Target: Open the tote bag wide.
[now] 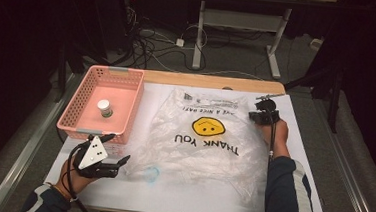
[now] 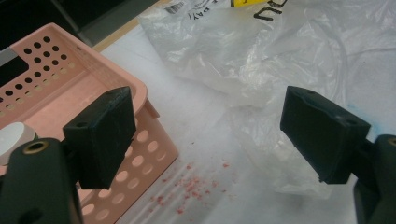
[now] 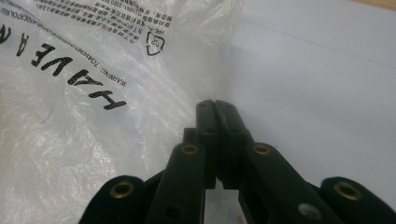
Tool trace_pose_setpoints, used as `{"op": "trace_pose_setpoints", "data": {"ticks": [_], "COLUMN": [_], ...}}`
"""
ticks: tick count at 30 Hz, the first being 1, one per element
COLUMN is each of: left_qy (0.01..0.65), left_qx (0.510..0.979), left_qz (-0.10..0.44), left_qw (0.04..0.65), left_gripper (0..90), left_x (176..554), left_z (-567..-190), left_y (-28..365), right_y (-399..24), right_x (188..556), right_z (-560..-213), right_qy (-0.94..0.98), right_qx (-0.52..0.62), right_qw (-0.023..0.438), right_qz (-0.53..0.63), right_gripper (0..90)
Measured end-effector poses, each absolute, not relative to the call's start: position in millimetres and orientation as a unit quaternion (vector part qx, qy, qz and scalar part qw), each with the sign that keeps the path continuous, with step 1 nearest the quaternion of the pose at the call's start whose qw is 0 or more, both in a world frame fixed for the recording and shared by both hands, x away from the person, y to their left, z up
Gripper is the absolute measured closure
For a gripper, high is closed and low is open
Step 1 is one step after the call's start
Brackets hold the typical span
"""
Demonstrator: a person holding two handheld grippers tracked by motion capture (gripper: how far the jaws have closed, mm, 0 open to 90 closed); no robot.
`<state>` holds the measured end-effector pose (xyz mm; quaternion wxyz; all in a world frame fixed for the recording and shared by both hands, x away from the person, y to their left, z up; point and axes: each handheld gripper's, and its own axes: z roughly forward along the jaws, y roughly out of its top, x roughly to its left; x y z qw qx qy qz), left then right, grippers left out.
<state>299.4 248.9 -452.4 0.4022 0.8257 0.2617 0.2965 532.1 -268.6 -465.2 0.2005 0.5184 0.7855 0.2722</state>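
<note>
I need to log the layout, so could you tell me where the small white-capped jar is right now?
In the high view, the jar stands inside the pink basket at the table's left, beyond the left gripper and left of the plastic bag.

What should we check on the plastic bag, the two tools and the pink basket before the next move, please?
1. Right tool shut at the plastic bag's far right edge: ok, jaws together.
2. Film actually pinched between its jaws: cannot tell; the bag's edge lies right at the jaw tips.
3. Left tool open and free: ok, jaws wide apart with nothing pressed between them.
4. Left tool lined up on the bag's near left corner: ok, crumpled film lies ahead between the jaws.
5. Pink basket clear of the bag: ok, it stands beside the bag.
6. White-capped jar upright in the basket: ok.
</note>
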Motion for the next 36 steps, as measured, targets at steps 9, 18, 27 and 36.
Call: {"op": "trace_pose_setpoints", "data": {"ticks": [9,18,27,36], "left_qy": [0.261,0.261,0.254,0.253], "left_qx": [0.822,0.825,0.832,0.832], "left_qz": [0.306,0.309,0.306,0.306], "left_qw": [0.403,0.394,0.388,0.388], "left_gripper": [17.7,17.7,17.7,17.7], "left_x": [295.3,294.3,291.7,290.4], "left_z": [-448.6,-449.5,-451.3,-450.8], "left_y": [249.1,246.4,242.6,242.1], "right_y": [-295.2,-329.1,-330.5,-292.1], "right_x": [505.5,464.2,418.2,371.9], "right_z": [-461.3,-465.3,-461.2,-415.4], "right_qy": [0.755,0.736,0.767,0.789], "right_qx": [0.568,0.581,0.547,0.43], "right_qw": [0.211,0.222,0.216,0.264], "right_qz": [0.253,0.267,0.258,0.349], "right_gripper": [90.0,90.0,83.1,58.3]}}
